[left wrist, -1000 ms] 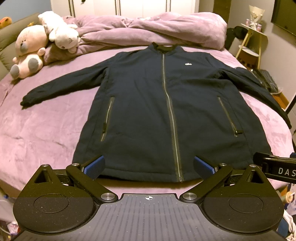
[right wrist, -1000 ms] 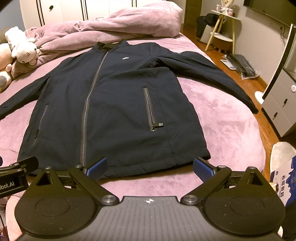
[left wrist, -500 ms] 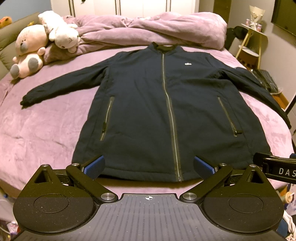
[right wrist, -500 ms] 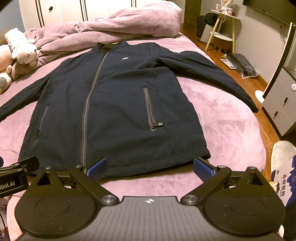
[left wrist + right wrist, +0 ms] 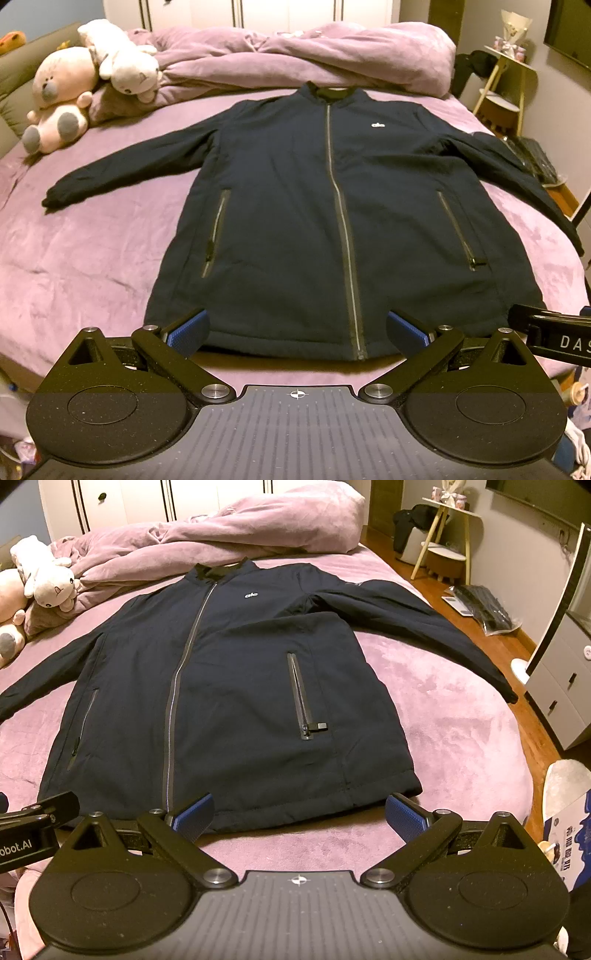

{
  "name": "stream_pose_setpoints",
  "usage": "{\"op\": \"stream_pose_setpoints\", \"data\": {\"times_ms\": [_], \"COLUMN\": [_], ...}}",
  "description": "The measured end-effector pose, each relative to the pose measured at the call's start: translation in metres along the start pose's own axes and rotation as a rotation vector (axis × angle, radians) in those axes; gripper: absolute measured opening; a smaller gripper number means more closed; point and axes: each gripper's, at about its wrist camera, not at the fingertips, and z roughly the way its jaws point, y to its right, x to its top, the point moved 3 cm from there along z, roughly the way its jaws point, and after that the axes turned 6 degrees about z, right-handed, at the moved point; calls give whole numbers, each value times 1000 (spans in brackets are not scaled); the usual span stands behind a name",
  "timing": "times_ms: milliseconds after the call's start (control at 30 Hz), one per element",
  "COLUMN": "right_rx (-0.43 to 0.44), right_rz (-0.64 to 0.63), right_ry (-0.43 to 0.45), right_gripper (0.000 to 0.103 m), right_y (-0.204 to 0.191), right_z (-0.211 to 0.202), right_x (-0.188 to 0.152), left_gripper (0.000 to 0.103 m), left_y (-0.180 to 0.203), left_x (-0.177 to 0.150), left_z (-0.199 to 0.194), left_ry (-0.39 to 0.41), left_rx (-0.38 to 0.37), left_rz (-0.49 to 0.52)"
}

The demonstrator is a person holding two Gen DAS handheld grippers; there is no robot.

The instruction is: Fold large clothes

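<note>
A dark navy zip-up jacket (image 5: 295, 206) (image 5: 229, 686) lies flat and face up on a purple bed (image 5: 92, 251) (image 5: 454, 716), zipped, both sleeves spread sideways. Its hem faces me. My left gripper (image 5: 297, 330) hovers open just short of the hem's middle, blue pads (image 5: 186, 330) wide apart and empty. My right gripper (image 5: 299, 818) is open too, near the hem's right corner, nothing between its fingers. Each gripper's body shows at the edge of the other's view.
A bunched purple duvet (image 5: 295, 55) and two plush toys (image 5: 74, 88) sit at the head of the bed. To the right stand a small side table (image 5: 447, 550), white drawers (image 5: 569, 679), and a black bag (image 5: 484, 605) on the wooden floor.
Both grippers have eased very slightly forward towards the hem; the jacket has not moved and both stay open.
</note>
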Motion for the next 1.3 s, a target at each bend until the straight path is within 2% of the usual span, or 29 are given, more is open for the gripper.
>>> {"op": "stream_pose_setpoints", "data": {"times_ms": [1300], "right_rx": [11], "right_rz": [19], "right_ry": [-6], "right_gripper": [99], "right_y": [5], "right_z": [2], "right_x": [-1], "left_gripper": [103], "left_y": [2], "left_x": [-2], "left_z": [5], "left_ry": [-11], "left_rx": [-10], "left_rz": [-2]}}
